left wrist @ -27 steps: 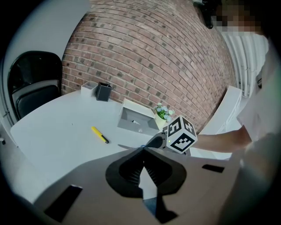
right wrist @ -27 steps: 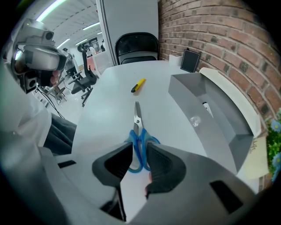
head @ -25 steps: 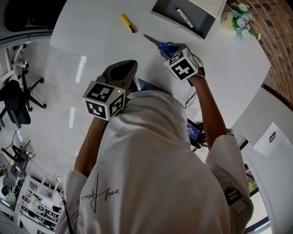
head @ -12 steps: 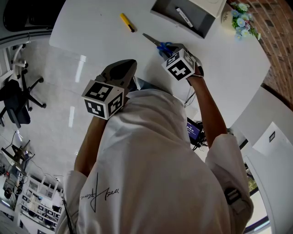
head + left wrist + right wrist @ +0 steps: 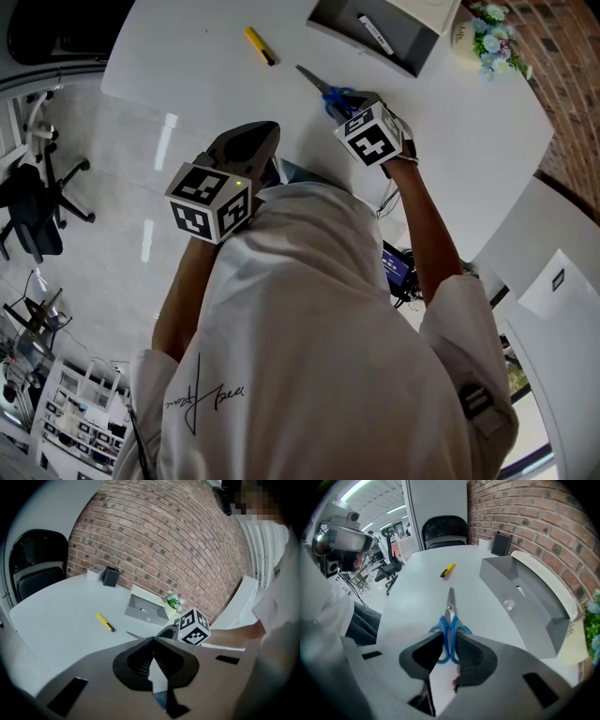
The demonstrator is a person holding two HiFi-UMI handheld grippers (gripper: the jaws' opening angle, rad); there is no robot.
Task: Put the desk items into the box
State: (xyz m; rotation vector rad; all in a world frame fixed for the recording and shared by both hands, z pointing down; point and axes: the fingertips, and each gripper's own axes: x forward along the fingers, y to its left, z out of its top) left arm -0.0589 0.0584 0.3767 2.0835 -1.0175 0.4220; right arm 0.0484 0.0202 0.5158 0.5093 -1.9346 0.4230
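R gripper has just been closing; its pads now clamp the blue handles of the scissors, which lie flat on the white table, blades pointing away. Gray box sits to the right, w/ a marker inside. Yellow pen lies further out. L gripper: jaws together, nothing btwn them.

The blue-handled scissors lie closed and flat on the white surface, their handle loops pinched between the jaws of the right tool, which have just been closing. A yellow pen lies well beyond the blade tips. The open grey box, further right, holds a black-and-white marker.
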